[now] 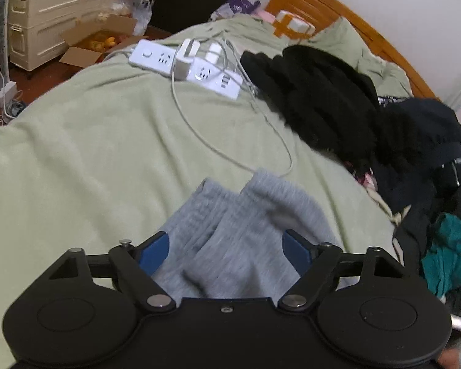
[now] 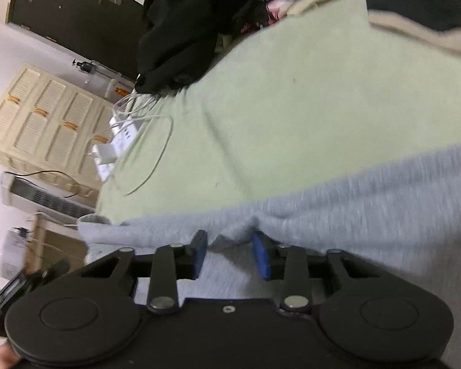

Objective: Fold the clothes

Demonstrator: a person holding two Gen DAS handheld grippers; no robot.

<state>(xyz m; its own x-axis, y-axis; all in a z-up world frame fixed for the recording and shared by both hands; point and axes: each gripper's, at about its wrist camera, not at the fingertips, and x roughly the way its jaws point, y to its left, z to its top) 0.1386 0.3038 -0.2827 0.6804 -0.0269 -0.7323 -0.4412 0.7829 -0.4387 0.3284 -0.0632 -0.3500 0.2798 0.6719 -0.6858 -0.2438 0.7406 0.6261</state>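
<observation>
The left tool [image 1: 227, 246] sits lowest in the left wrist view, its black linkage arms splayed and its blue pads [image 1: 155, 250] set wide apart. A bunched section of the grey garment [image 1: 230, 230] lies between the pads and rises ahead of them in two rounded folds; the pads flank the cloth, and contact with it cannot be confirmed. The tool points along the bed toward the headboard [image 1: 338, 9], roughly level with the light green bed cover [image 1: 92, 141]. Beyond the garment, a white cable [image 1: 196, 132] loops across the cover from a white power strip [image 1: 184, 64]. A pile of black clothing [image 1: 338, 101] lies to the right, with a teal item [image 1: 448, 252] at the right edge. In the right wrist view, the horizon is rolled steeply, so the right tool [image 2: 230, 253] is held turned on its side relative to the bed. Its pads [image 2: 261, 255] stand at a narrow gap, and an edge of the grey garment [image 2: 338, 203] bunches into a small pucker between the fingertips; the frame is blurred, so a firm grip cannot be confirmed. The garment extends to the right across the green cover [image 2: 292, 92]. A cream louvred cabinet [image 2: 43, 123] stands at the left.
</observation>
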